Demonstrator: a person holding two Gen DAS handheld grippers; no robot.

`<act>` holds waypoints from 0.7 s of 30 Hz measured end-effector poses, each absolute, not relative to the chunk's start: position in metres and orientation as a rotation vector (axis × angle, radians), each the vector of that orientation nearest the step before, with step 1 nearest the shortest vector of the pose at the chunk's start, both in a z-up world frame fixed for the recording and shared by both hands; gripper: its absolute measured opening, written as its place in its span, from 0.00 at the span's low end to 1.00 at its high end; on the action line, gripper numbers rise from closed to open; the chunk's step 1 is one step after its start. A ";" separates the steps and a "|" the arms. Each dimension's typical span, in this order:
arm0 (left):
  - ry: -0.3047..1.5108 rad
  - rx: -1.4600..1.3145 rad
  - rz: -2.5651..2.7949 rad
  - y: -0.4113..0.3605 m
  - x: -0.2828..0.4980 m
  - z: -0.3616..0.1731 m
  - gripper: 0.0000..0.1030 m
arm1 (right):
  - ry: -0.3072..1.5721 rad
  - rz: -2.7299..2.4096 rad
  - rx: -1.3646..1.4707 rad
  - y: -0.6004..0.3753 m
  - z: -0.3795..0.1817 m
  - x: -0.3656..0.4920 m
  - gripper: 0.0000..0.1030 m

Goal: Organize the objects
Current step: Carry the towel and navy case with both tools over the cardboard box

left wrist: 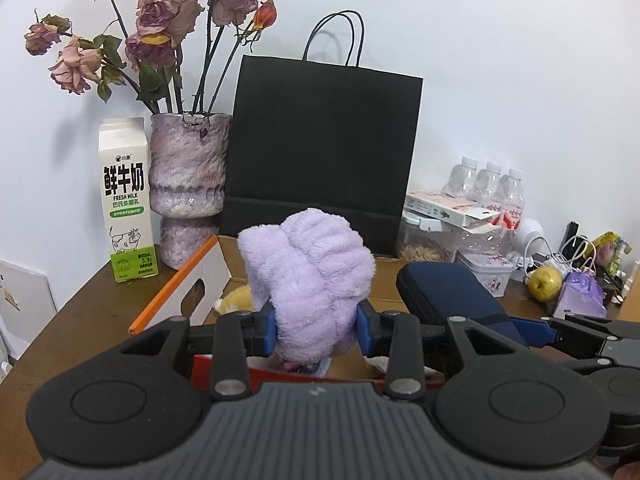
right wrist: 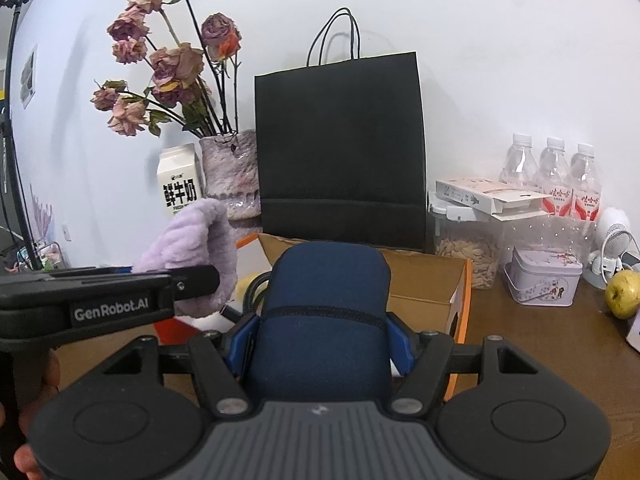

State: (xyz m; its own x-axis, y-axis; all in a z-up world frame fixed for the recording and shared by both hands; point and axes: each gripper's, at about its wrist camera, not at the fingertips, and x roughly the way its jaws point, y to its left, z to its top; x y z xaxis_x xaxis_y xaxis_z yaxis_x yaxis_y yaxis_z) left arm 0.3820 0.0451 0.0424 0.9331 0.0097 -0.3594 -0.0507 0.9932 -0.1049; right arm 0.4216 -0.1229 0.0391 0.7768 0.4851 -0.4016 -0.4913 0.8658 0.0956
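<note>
- Left wrist view. Left gripper (left wrist: 318, 330), in my hand, has its blue pads pressed into the sides of a fluffy lilac plush cloth bundle (left wrist: 310, 268), jaws partly closed on it. The bundle hangs above the open brown cardboard box with orange edge (left wrist: 230, 258), which stands in front of the tall black paper carrier bag (left wrist: 324, 144). The dark blue case shows at the right edge of the view, beside the bundle.
- Right wrist view. Right gripper (right wrist: 320, 344) clamps a dark blue padded zip case (right wrist: 326, 300) at mid-width, its jaws about half closed; the case also sits over the box.
- Judgement, step in hand: I am carrying both items over the box. I would keep the two loads apart, bring each low inside the walls before releasing, and stay clear of the pink speckled ceramic vase of dried roses (left wrist: 188, 184) and the white fresh-milk carton (left wrist: 128, 200) on the left.
</note>
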 end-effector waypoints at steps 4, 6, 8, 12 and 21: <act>0.360 -0.113 0.029 0.047 0.395 0.044 0.36 | 0.428 0.523 -0.020 -0.120 0.038 0.435 0.63; 0.359 -0.113 0.029 0.048 0.402 0.045 0.36 | 0.425 0.521 -0.021 -0.119 0.039 0.441 0.63; 0.359 -0.112 0.027 0.049 0.409 0.045 0.36 | 0.421 0.519 -0.021 -0.117 0.039 0.447 0.63; 0.361 -0.111 0.024 0.051 0.423 0.044 0.36 | 0.419 0.514 -0.028 -0.114 0.039 0.461 0.63; 0.382 -0.104 0.032 0.057 0.453 0.036 0.36 | 0.435 0.499 -0.041 -0.109 0.029 0.491 0.63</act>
State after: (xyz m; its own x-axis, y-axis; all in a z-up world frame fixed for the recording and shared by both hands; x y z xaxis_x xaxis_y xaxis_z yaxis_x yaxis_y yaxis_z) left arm 0.4526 0.0573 0.0364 0.9277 0.0113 -0.3732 -0.0505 0.9942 -0.0955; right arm 0.4905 -0.1090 0.0293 0.7886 0.4551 -0.4136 -0.4721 0.8790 0.0670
